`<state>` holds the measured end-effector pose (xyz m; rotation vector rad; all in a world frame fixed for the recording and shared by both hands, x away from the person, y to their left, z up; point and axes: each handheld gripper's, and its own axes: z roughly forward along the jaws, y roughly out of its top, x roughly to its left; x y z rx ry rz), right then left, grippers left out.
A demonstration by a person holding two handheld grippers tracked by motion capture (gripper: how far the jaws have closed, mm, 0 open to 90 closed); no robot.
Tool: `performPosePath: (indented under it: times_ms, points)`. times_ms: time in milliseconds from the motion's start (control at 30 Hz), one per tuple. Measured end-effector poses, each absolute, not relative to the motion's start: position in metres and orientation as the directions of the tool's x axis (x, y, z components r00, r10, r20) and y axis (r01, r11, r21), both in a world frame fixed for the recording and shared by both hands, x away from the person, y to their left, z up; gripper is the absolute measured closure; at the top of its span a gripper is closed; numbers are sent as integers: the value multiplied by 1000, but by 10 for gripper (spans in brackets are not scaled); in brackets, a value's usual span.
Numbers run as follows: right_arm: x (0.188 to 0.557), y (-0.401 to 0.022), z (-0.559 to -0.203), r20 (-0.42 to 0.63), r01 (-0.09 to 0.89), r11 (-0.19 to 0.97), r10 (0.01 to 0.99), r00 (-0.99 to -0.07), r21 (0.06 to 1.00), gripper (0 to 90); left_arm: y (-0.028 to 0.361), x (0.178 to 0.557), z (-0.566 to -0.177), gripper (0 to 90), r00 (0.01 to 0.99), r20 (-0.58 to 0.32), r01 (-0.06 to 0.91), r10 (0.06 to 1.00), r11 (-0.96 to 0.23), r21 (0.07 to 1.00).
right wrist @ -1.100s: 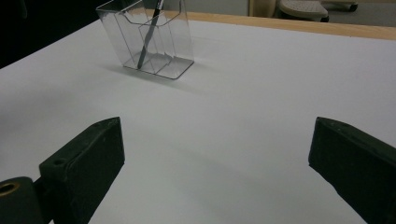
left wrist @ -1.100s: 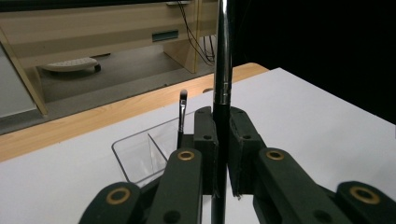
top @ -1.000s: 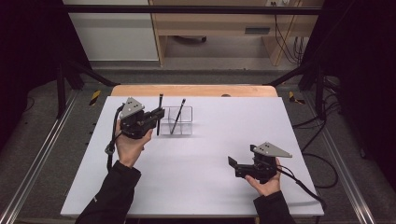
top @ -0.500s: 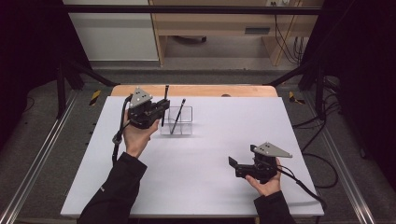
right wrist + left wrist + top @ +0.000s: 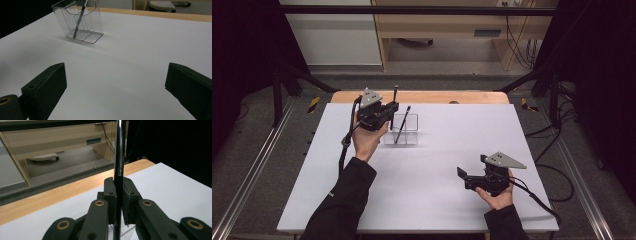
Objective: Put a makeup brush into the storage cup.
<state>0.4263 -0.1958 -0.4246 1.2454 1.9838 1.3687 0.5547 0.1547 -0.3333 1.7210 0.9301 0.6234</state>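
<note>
left gripper (image 5: 388, 111): jaws clamped on slim black-and-chrome pen (image 5: 119, 157), held upright above clear plastic compartmented holder (image 5: 403, 131), likely to drop in beside second dark pen (image 5: 402, 125) | right gripper (image 5: 468, 179): jaws wide apart, idle over white tabletop (image 5: 437, 170)

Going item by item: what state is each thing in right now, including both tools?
Left tool: shut on the held pen, above the holder.
Held pen: upright, clamped between the jaws.
Second pen: leaning inside the holder.
Clear holder: standing upright on the table.
Right tool: open, holding nothing.
</note>
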Motion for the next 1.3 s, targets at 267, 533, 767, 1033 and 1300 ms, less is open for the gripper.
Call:
performPosePath:
  times_ms: [267,533,767,1033,1300]
  points:
    - [426,-196,-424,139,432,111,851,-506,895,44,151,568,-337,830,555,-34,293,831,-156,943]
    - [427,-196,-424,142,431,108,850,-507,896,44,147,580,-344,829,547,-35,293,836,-152,944]
    - [427,-196,-424,143,431,107,849,-509,896,43,144,587,-353,829,532,-16,290,846,-164,943]
    - [426,-197,-423,147,428,102,848,-509,898,43,143,593,-364,829,527,-21,308,850,-168,936]
    - [426,-196,-424,148,429,102,847,-510,897,43,144,594,-377,830,525,-24,315,851,-168,934]
